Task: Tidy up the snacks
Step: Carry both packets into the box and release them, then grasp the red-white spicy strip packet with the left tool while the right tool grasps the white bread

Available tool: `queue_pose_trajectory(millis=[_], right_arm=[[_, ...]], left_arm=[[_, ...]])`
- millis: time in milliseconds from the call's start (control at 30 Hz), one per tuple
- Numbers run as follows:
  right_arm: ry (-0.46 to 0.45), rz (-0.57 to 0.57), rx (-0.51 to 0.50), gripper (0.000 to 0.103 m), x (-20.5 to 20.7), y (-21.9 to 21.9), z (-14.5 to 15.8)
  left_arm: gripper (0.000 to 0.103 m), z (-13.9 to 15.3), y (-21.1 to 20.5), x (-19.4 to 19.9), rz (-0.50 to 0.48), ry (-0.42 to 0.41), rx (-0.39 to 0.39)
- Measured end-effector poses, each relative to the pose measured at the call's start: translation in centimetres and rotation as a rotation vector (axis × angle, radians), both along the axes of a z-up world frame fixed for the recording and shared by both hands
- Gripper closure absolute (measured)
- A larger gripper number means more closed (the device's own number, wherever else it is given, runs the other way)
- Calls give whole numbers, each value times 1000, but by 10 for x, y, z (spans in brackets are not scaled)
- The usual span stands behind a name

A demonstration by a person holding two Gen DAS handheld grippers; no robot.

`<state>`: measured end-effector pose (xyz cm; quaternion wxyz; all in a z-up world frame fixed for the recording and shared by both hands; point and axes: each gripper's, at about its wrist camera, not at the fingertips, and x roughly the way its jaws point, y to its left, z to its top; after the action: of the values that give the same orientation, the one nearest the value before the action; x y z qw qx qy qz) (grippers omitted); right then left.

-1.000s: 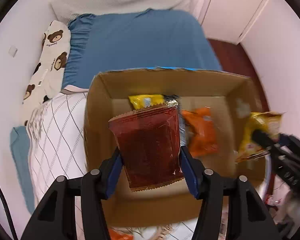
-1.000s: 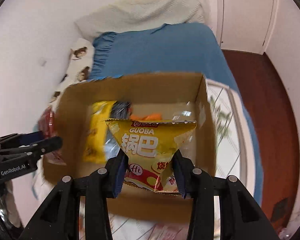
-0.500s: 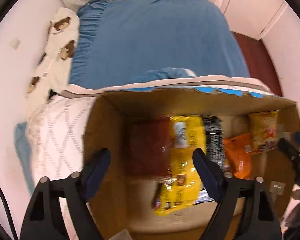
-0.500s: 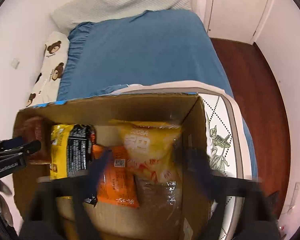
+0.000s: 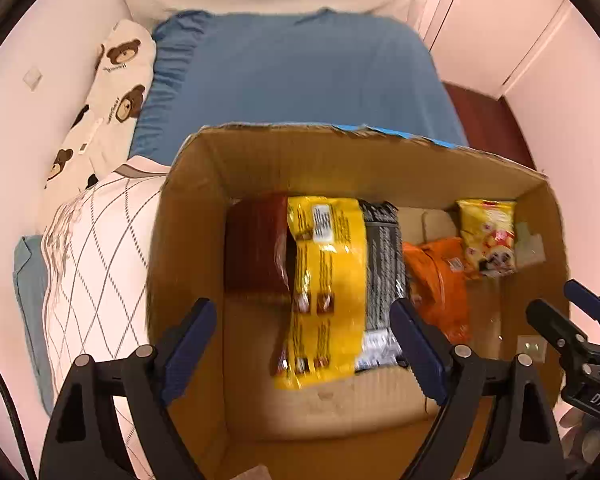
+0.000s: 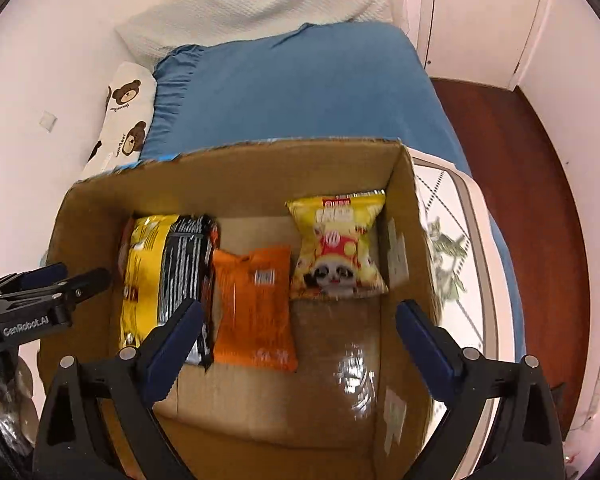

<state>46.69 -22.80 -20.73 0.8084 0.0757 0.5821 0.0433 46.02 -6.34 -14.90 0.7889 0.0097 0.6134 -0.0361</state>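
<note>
Both your left tool (image 5: 302, 340) and right tool (image 6: 298, 344) have just been opening and hang released, with nothing between them, above the cardboard box (image 6: 260, 172). The snack packets inside the box, such as the yellow panda packet (image 6: 338, 244) by its right wall, are light, soft and slippery. Take each one by a sealed edge, gently.

A bed with a blue sheet (image 6: 300, 80), a bear-print pillow (image 5: 112, 80), a white quilted blanket (image 5: 96, 248), dark wooden floor (image 6: 540, 200).
</note>
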Motion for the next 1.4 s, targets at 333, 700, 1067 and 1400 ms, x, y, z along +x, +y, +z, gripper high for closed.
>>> queue_pose_trajectory(millis=[333, 700, 1067, 1400], right_arm=[[-136, 6, -38, 4, -82, 15, 34], [-297, -22, -69, 4, -165, 12, 83], [-402, -34, -26, 4, -235, 11, 125], [-183, -116, 132, 41, -275, -43, 60]], left_arm=[[14, 36, 3, -84, 18, -187, -6], [14, 86, -1, -163, -14, -334, -33], [14, 114, -4, -217, -11, -385, -72], [14, 30, -22, -251, -17, -164, -39]])
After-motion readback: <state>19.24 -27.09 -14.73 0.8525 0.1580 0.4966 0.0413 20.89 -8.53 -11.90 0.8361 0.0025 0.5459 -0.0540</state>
